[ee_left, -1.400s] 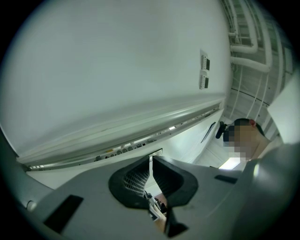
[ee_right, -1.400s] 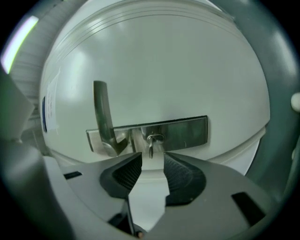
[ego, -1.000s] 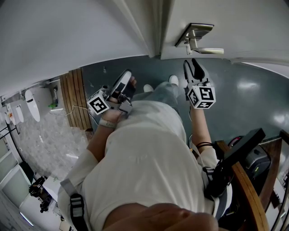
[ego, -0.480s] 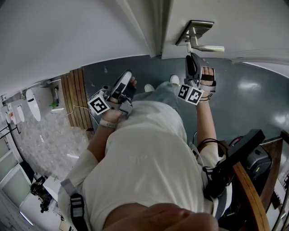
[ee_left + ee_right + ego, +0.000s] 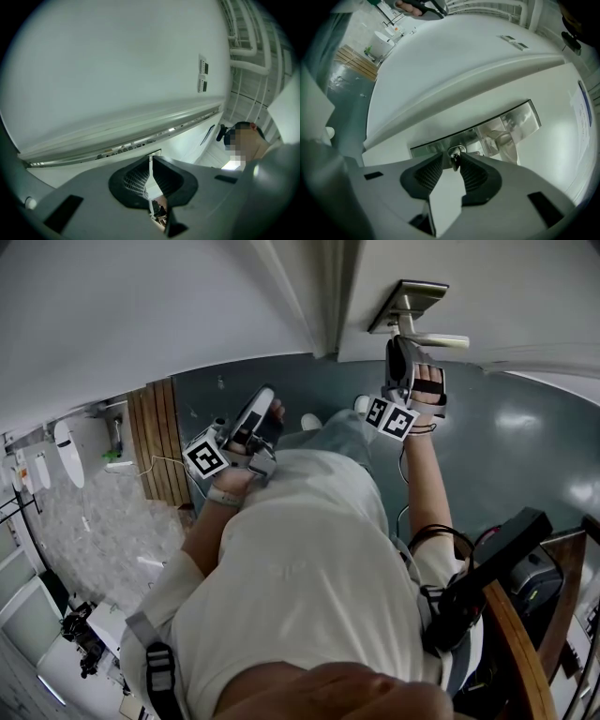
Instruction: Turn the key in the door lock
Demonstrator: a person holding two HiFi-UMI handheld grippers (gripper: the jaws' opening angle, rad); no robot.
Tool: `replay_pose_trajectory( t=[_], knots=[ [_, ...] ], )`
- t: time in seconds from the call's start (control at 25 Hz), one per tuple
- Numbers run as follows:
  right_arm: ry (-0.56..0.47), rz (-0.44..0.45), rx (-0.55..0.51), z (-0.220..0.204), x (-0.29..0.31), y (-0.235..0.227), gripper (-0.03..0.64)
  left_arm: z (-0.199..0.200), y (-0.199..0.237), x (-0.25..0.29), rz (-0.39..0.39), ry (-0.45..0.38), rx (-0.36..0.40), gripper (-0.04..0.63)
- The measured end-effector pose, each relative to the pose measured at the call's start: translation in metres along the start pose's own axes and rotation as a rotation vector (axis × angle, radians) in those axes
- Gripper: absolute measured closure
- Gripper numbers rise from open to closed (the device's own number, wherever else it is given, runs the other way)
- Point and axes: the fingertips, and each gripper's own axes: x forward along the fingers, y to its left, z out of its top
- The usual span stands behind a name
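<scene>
Right gripper (image 5: 395,343) is held up against the door (image 5: 506,287), directly below the lever handle (image 5: 434,339) and the metal lock plate (image 5: 405,302). Its marker cube (image 5: 392,417) is turned toward the head camera. In the right gripper view the key (image 5: 454,160) is seen sticking out of the lock cylinder (image 5: 457,150) in that plate. It is pinched between the ribbed pads (image 5: 430,172) right at their tips. The key is small and seen edge-on, so pad contact on both sides is judged likely rather than certain. The lever is seen on the plate, to the right of the key in that view. Left gripper (image 5: 263,397) is held well apart from the door, raised in front of the person's chest and pointed at the blank white wall (image 5: 141,306). Its jaws are pressed almost together, with only a thin slit left between the pads, and nothing is gripped. A grey-green floor (image 5: 525,427) is seen below both grippers, with a wooden slat panel (image 5: 155,437) at its left edge.
</scene>
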Motion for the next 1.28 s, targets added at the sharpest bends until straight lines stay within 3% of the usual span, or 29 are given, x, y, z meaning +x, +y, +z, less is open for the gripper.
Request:
replay_pose_trajectory(
  t=[0.16, 0.36, 0.48, 0.72, 0.84, 1.0, 1.16, 1.28],
  knots=[
    [0.002, -0.035, 0.000, 0.001, 0.002, -0.001, 0.496, 0.001, 0.002, 0.000, 0.003, -0.002, -0.012, 0.584],
    [-0.008, -0.059, 0.061, 0.002, 0.000, -0.010, 0.563, 0.002, 0.001, 0.001, -0.003, -0.002, -0.017, 0.584],
    [-0.013, -0.038, 0.155, 0.003, -0.001, -0.010, 0.565, 0.002, 0.001, 0.000, -0.004, -0.004, -0.019, 0.584],
    [-0.032, 0.006, 0.438, 0.001, 0.000, -0.015, 0.569, 0.002, 0.002, 0.000, -0.004, -0.004, -0.021, 0.584],
    [-0.044, 0.038, 0.619, -0.001, 0.000, -0.016, 0.569, 0.002, 0.002, -0.001, -0.003, -0.006, -0.021, 0.584],
    [-0.099, 0.113, 1.013, -0.005, 0.003, -0.017, 0.571, 0.003, 0.002, -0.002, -0.004, -0.011, -0.025, 0.584],
    [-0.133, 0.166, 1.296, -0.010, 0.004, -0.017, 0.572, 0.004, 0.002, -0.002, -0.004, -0.015, -0.028, 0.584],
    [-0.177, 0.217, 1.574, -0.011, 0.004, -0.019, 0.574, 0.005, 0.002, -0.003, -0.004, -0.020, -0.029, 0.584]
  ],
)
